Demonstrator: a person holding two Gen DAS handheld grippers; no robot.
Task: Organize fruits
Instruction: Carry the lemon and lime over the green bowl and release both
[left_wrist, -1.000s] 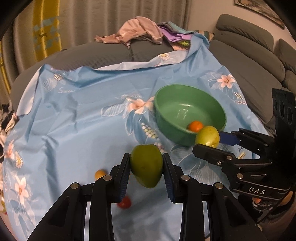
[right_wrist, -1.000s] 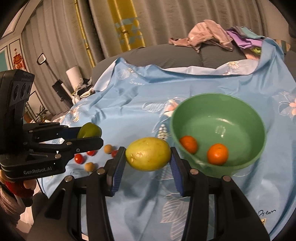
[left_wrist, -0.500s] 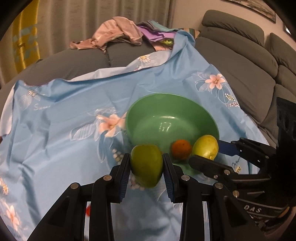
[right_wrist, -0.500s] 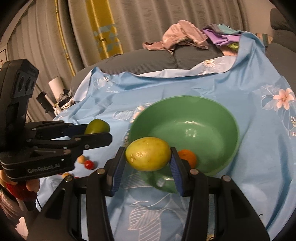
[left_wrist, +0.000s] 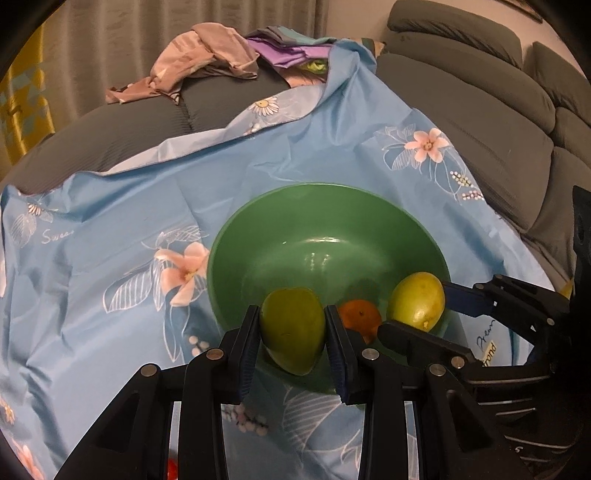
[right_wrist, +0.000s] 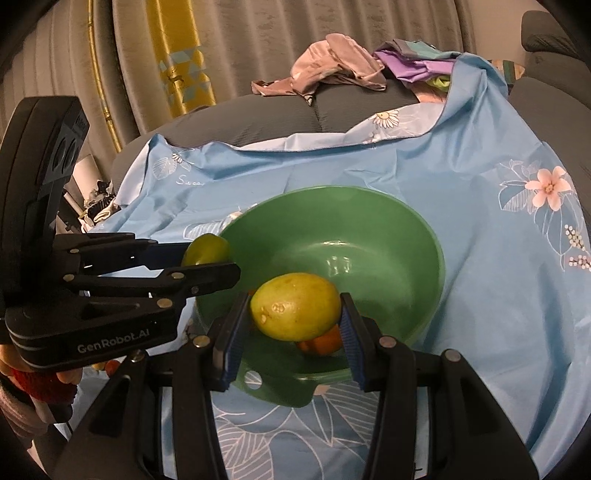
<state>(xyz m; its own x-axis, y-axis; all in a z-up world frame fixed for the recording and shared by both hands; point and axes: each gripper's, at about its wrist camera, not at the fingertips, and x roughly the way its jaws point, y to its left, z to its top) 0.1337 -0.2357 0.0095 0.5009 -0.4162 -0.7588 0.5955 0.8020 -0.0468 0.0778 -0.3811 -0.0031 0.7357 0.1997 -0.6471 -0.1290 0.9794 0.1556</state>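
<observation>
The left gripper (left_wrist: 292, 328) has its blue pads pressed on either side of a green fruit (left_wrist: 292, 328), which hangs clear of everything. This fruit is egg-shaped with its long axis upright: the broad end is up and the narrower end points down past the pad tips. It hangs over the near left rim of the green bowl (left_wrist: 280, 206).

The right gripper (right_wrist: 295, 306) clamps a yellow fruit (right_wrist: 295, 306) the same way, pads on its two ends. Its long axis lies level, running left to right from pad to pad, with a small brown scar on the near face. It hangs above the near part of the bowl's hollow, just right of the green fruit. From the left wrist view the yellow fruit (left_wrist: 417, 301) and the right gripper (left_wrist: 424, 317) come in from the right, over the bowl's near right rim.

Under the yellow fruit an orange (right_wrist: 325, 341) lies on the bowl floor, partly hidden; a second one cannot be made out.

The bowl rests on a blue flowered cloth (left_wrist: 110, 192) spread over a grey sofa (left_wrist: 480, 122). At the far end of the sofa lies a heap of clothes (left_wrist: 207, 55). A small red fruit (left_wrist: 171, 470) shows on the cloth at the near edge, between the left fingers.
</observation>
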